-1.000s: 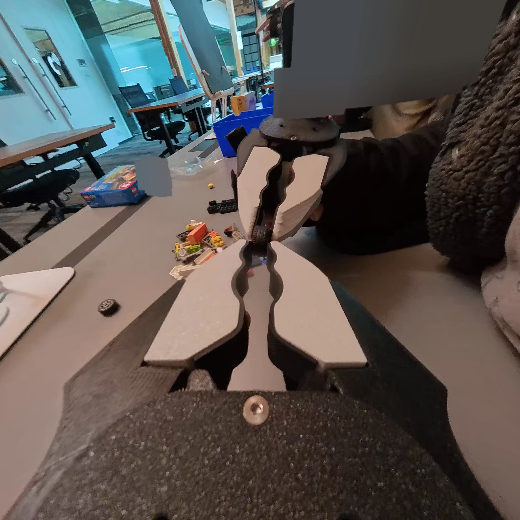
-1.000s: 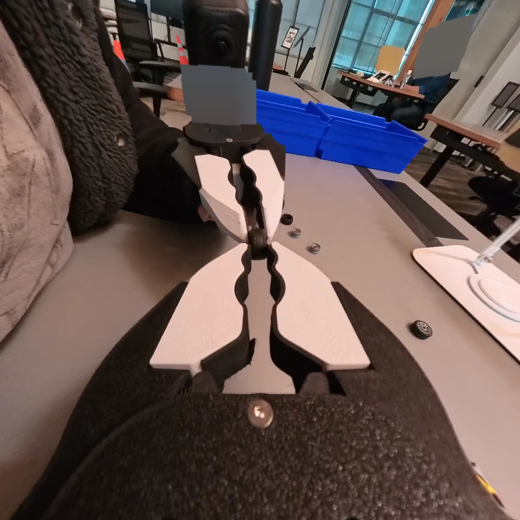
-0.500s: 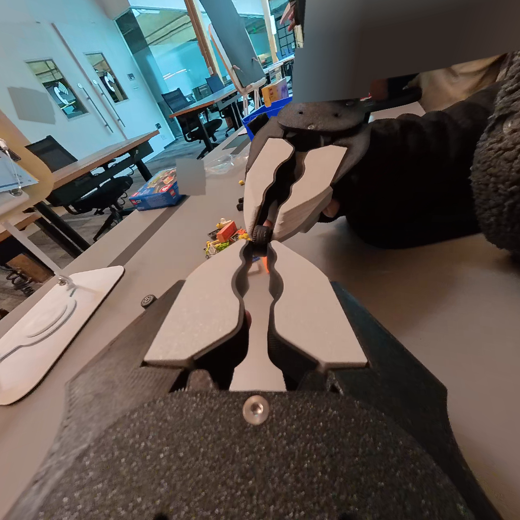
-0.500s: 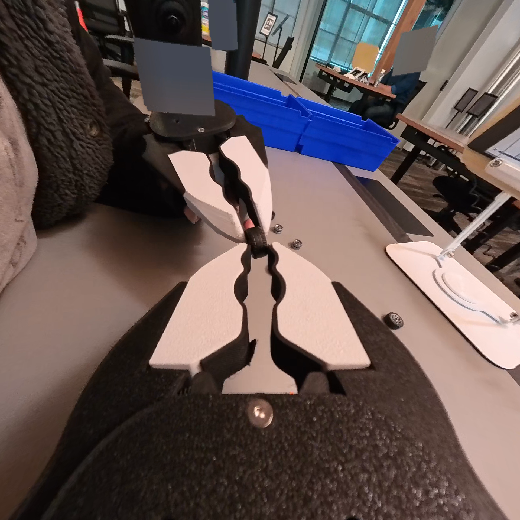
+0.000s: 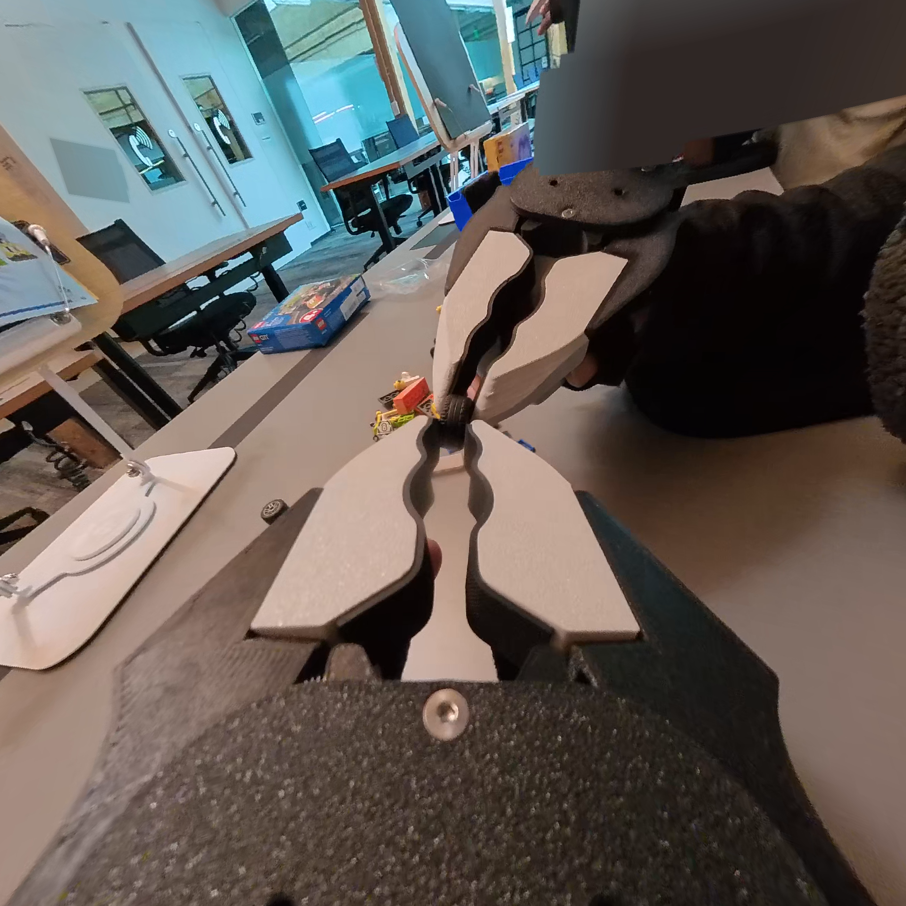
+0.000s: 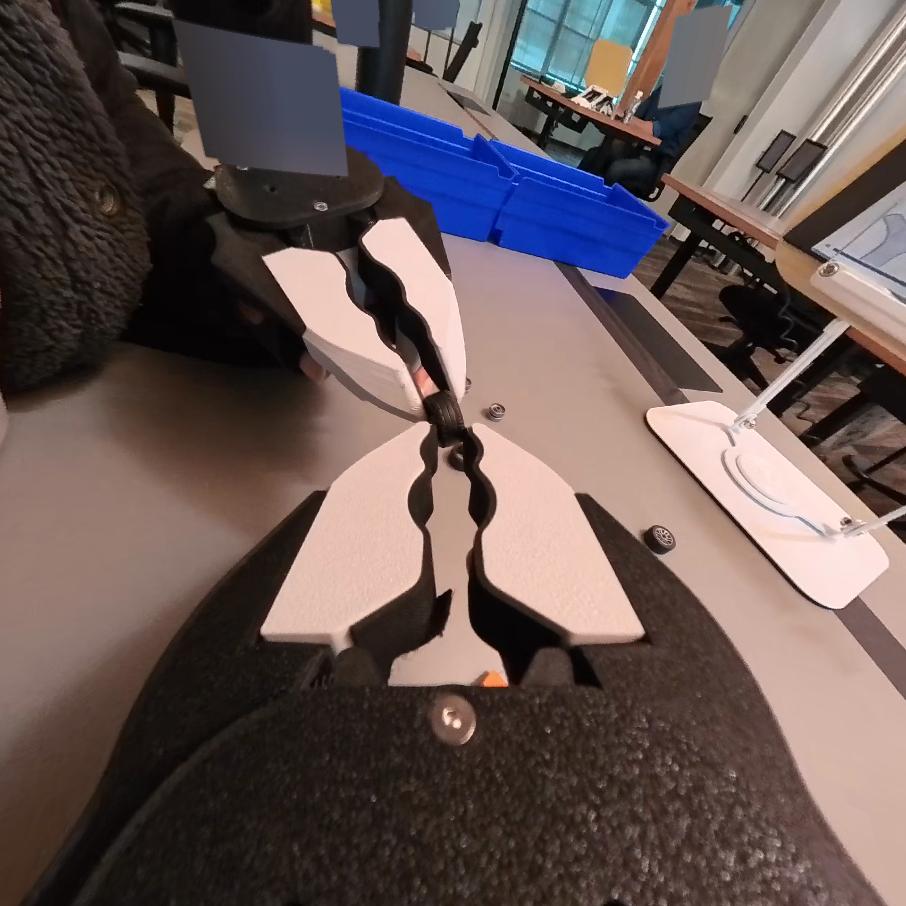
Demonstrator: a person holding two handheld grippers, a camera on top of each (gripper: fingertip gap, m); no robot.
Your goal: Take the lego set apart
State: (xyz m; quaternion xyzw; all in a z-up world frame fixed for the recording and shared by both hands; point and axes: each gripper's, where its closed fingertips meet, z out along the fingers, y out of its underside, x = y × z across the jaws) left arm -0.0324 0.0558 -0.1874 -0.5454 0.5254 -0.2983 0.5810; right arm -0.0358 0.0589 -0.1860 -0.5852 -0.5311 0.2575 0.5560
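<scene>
I have the left tool (image 5: 447,434) and right tool (image 6: 453,431) tip to tip above the grey desk (image 5: 686,515) | each clamped on one end of the small black rubber-tyred lego wheel piece (image 5: 457,408) | opposed grips so I can pull it apart | loose coloured lego bricks (image 5: 404,402) lie just beyond.

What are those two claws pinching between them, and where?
A small black wheel piece, gripped tip to tip: left gripper on one end, right gripper on the other.
</scene>
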